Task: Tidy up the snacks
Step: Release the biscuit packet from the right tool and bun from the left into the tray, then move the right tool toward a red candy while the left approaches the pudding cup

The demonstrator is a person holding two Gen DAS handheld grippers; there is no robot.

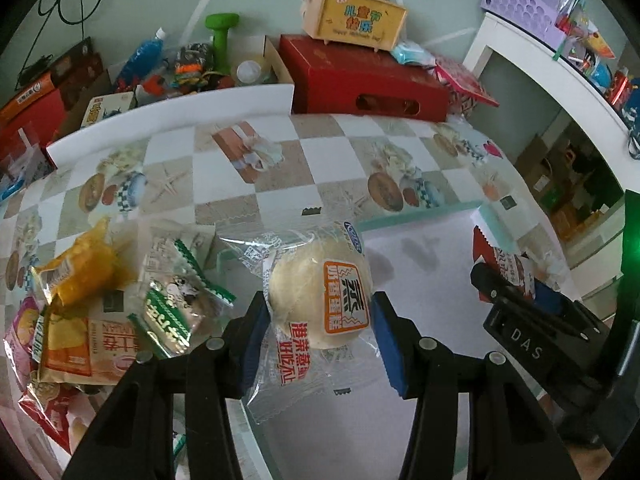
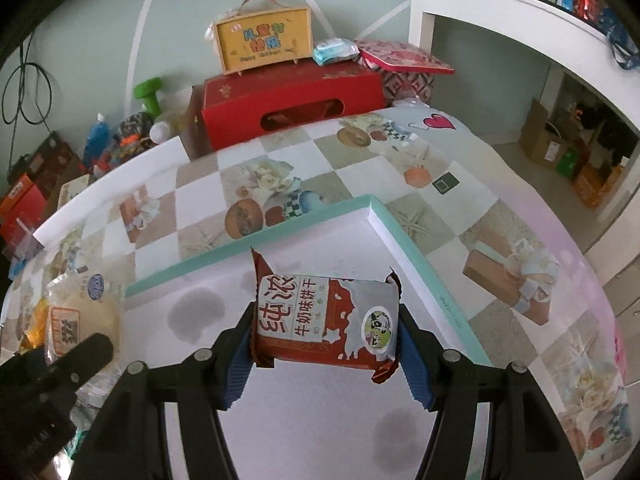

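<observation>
My left gripper is shut on a clear-wrapped round steamed cake and holds it above the left edge of a white tray with a teal rim. My right gripper is shut on a red and white milk biscuit pack and holds it over the tray. The cake also shows at the left of the right wrist view. The right gripper shows at the right of the left wrist view. A pile of snack packets lies left of the tray.
A red box with a yellow carry case on it stands at the table's far edge. Bottles, a green dumbbell and boxes lie behind the table. A white shelf stands at the right.
</observation>
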